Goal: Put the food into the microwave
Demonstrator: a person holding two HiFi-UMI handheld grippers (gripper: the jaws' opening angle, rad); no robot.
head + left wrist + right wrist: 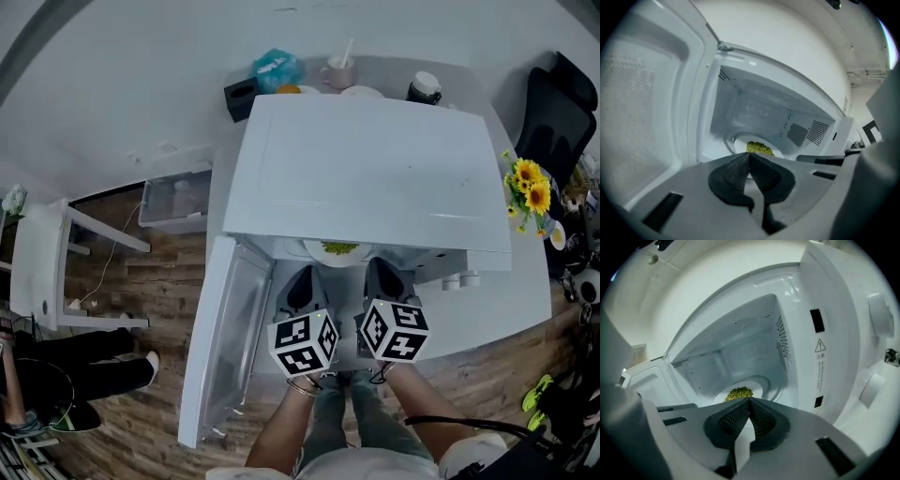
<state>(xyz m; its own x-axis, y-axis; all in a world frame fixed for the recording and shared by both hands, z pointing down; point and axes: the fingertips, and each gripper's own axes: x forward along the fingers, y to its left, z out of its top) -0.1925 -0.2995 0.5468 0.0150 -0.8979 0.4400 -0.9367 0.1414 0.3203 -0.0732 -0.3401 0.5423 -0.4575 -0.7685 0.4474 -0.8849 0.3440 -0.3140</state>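
Green food (pixel 759 148), seemingly one plate (pixel 312 250), in one microwave (pixel 375 169); left tool (pixel 750 154), right tool (pixel 749 400) clenched.

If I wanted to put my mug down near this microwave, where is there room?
The microwave has a bare flat top. So is the table strip between its right side and the sunflowers. Behind it is crowded: black box, blue bag, cup, jar. Its open mouth is filled by the left gripper and right gripper holding the plate.
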